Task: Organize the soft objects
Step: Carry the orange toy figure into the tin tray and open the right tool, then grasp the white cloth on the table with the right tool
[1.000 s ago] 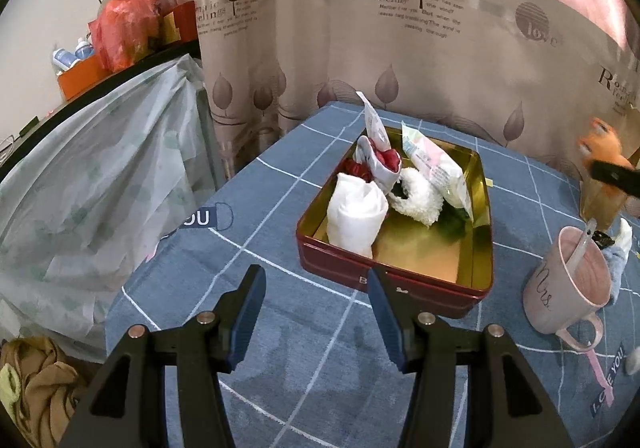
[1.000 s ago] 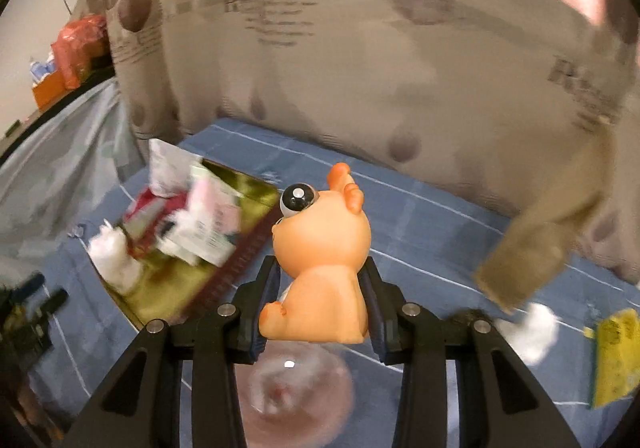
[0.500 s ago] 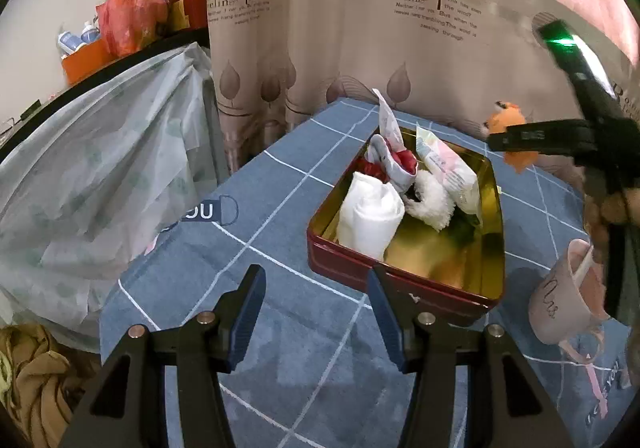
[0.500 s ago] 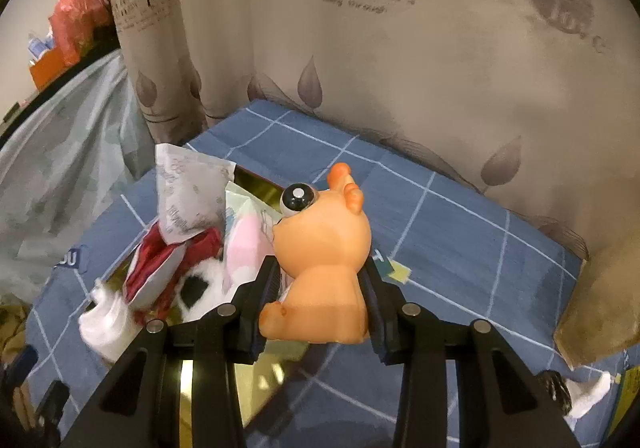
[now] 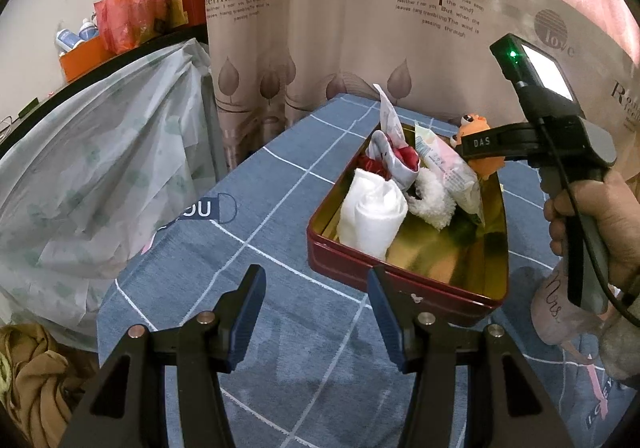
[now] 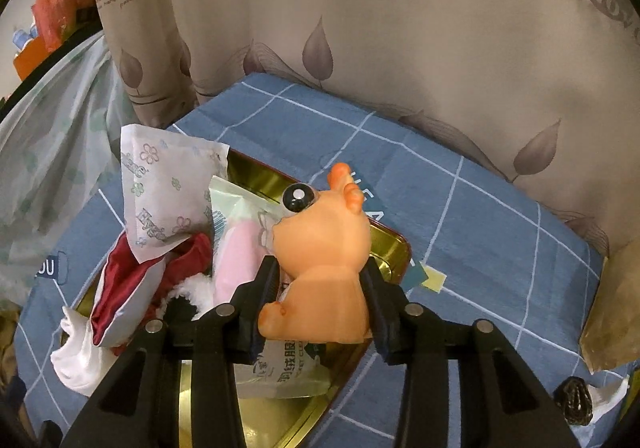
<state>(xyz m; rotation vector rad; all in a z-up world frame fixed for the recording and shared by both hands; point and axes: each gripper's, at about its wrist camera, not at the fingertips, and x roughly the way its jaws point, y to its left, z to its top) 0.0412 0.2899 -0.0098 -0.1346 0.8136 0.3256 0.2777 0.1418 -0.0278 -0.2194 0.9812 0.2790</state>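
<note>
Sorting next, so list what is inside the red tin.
In the red tin: a rolled white cloth, a fluffy white piece, a red-and-grey pouch, a floral sachet and a pink packet. Anything beneath them is covered.

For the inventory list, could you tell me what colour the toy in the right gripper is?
Orange, with a black-and-white eye; the toy shows best in the right wrist view.

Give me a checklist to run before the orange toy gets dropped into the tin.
1. Orange toy between the right gripper fingers, which are opening: ok.
2. Toy over the red tin, not the blue cloth: ok, above its far end.
3. Landing spot bare: not ok, the pink packet lies under it.
4. Left gripper open, empty, outside the tin: ok.
5. Pink mug clear of the tin: ok.
</note>
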